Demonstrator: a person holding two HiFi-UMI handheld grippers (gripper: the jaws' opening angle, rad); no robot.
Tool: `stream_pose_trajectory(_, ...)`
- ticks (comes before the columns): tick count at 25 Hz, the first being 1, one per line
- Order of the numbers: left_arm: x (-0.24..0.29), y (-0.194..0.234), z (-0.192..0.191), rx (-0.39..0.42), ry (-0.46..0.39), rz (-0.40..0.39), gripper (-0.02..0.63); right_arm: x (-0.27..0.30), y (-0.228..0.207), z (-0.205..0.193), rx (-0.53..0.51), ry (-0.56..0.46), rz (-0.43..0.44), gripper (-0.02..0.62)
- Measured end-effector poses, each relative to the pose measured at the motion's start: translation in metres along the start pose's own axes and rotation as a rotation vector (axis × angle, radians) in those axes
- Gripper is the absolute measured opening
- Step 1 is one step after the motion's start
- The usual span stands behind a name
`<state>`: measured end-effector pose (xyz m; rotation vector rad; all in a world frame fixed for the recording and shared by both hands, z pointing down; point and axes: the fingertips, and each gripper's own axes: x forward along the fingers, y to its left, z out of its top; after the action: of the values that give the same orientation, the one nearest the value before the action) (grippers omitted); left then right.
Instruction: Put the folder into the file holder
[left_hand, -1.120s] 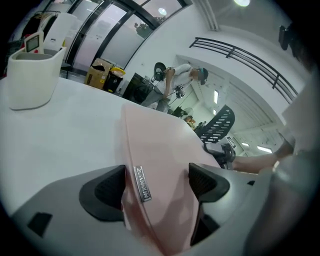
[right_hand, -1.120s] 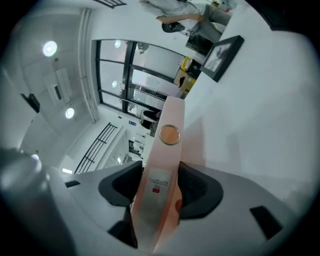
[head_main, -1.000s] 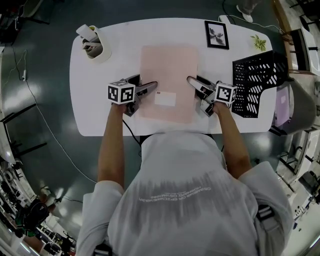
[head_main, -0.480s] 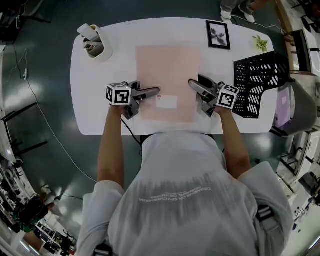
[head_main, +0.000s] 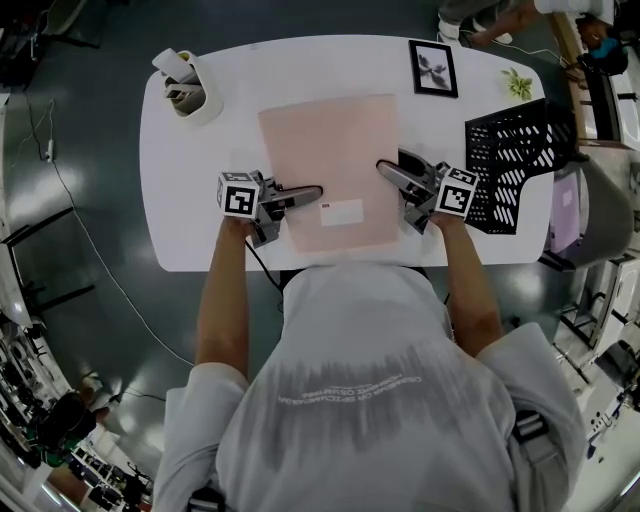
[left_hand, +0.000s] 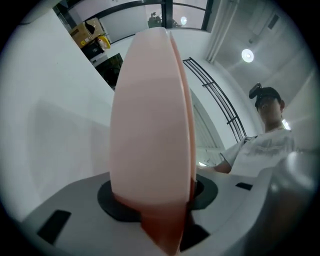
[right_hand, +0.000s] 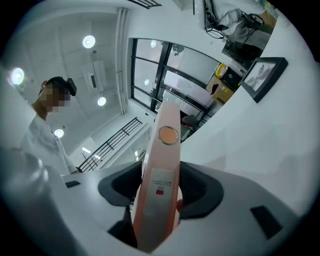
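**Folder gripped at both edges, file holder to the right**

The left hand-held gripper (head_main: 306, 191) has just been closing its jaws. The pink folder (head_main: 335, 150) is between them, clamped at its left edge. The right hand-held gripper (head_main: 388, 172) is clenched on the spine at the opposite edge. The folder is over the middle of the surface (head_main: 190, 200). Its long axis runs toward the top of the frame, a little tilted. The black file holder (head_main: 510, 165) stands at the right of the frame, so the right hand-held gripper is the nearer one.

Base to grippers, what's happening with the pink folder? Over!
Left gripper just closed on folder; right gripper clamps its spine. File holder unblocked. Over.
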<state>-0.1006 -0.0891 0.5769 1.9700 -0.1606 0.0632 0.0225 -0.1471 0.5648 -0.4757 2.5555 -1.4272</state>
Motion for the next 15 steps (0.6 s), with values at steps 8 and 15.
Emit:
stream_pose_trajectory(8,0.000,-0.007,-0.004,0.064,-0.072,0.029,0.178,0.004,0.005,0.004,0.001,-0.025,-0.035,0.242)
stream_pose_trajectory(15,-0.009,-0.026,0.000,0.159,-0.111,0.059,0.166,0.000,0.020,0.002,-0.064,0.010,-0.057,0.255)
